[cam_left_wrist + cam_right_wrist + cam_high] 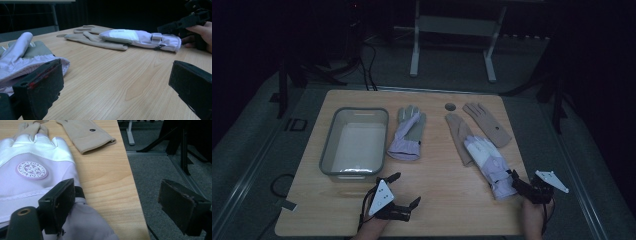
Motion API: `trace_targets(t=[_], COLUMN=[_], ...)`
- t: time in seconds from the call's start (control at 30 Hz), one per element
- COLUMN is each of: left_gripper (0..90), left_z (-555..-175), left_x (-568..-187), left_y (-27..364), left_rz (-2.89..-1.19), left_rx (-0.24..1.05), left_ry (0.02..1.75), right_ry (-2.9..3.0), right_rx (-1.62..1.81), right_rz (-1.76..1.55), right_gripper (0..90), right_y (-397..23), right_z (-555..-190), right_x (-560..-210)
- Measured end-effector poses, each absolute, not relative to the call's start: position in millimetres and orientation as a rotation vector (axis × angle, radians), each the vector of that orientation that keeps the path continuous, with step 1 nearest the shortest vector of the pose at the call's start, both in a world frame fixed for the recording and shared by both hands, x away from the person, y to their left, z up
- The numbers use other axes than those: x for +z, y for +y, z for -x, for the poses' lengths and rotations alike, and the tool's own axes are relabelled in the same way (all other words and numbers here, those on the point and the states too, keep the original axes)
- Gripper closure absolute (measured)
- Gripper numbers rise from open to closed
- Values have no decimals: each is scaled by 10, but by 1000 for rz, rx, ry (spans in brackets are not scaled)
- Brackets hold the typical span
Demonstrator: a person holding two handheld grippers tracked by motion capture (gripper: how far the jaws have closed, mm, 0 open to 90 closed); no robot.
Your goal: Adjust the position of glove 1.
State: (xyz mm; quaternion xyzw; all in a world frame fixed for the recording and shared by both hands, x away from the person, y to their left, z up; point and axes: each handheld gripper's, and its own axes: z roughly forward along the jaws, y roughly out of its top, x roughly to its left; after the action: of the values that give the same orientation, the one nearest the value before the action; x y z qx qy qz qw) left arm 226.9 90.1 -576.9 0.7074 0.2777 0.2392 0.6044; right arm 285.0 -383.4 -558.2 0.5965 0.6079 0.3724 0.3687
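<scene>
Under the wide-open right claw [112, 207], the lilac glove's [32, 170] cuff is cut off.

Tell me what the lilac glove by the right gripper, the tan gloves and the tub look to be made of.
Lilac glove: likely a padded synthetic fabric with a satin sheen; it bears a stitched round badge.
Tan gloves: a thin, matte fabric, perhaps knit or suede-like; they lie flat and limp.
Tub: probably translucent plastic; its walls let light through and its rim is grey.
</scene>
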Motion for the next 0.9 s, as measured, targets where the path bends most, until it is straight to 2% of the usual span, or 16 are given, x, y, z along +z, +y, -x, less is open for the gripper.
trace_targets(t=[0.37,0.9], left_gripper=[1,1], left_z=[-2264,-2267], left_x=[-5771,-5772], left_y=[907,912], left_rz=[-1628,-1624], left_rx=[558,553], left_ry=[650,650], right_ry=[1630,1675], right_rx=[960,1051], right_rz=[-1505,-1416], right_gripper=[135,120], right_y=[-3822,-3743], right_z=[-2827,-3009], right_x=[-5502,-4665])
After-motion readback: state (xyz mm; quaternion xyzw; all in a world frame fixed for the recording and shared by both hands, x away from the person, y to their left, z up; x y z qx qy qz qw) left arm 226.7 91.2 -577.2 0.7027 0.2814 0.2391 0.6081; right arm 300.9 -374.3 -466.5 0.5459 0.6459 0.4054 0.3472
